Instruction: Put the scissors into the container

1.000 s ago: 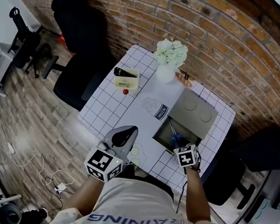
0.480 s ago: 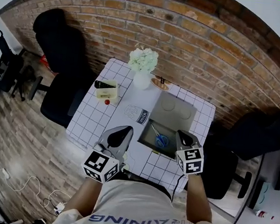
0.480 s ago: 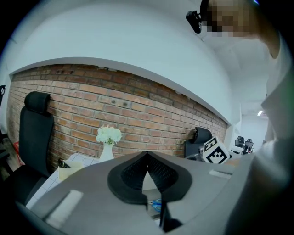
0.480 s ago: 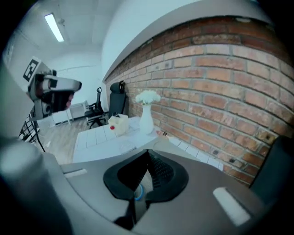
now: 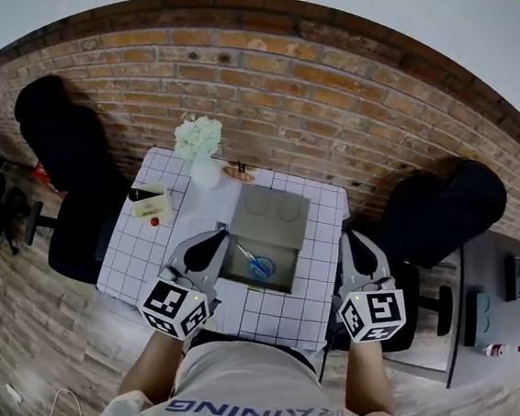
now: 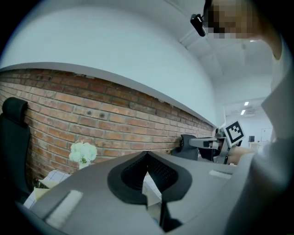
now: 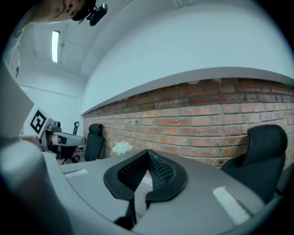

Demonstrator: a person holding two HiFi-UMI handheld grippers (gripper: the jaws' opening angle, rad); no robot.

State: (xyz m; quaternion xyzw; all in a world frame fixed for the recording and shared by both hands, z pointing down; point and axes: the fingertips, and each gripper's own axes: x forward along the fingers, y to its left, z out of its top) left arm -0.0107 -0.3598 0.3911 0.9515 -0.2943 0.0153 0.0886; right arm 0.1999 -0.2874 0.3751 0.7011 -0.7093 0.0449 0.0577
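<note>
Scissors [image 5: 256,265] with blue handles lie flat on the floor of the grey container [image 5: 261,287] in the head view, so the placing itself looks done. The raised lid [image 5: 271,215] stands tilted back behind the opening, and the task says nothing about shutting it. Nothing else shows in that container. The left gripper [image 5: 221,235] sits at the container's left edge and the right gripper [image 5: 350,238] just off the right side of the table [image 5: 135,259], both apart from the scissors. Further left on the gridded cloth a small cream box [image 5: 152,206] holds a dark object I cannot name, with a small red thing [image 5: 154,222] beside it, and a white vase [image 5: 205,171] carries pale flowers [image 5: 198,137]. In the left gripper view the two jaws meet at their tips with nothing between them, pointing toward the brick wall [image 6: 92,114]. In the right gripper view the jaws are likewise pressed together and empty, aimed at the same wall, with a black chair [image 7: 264,147] off to the right
</note>
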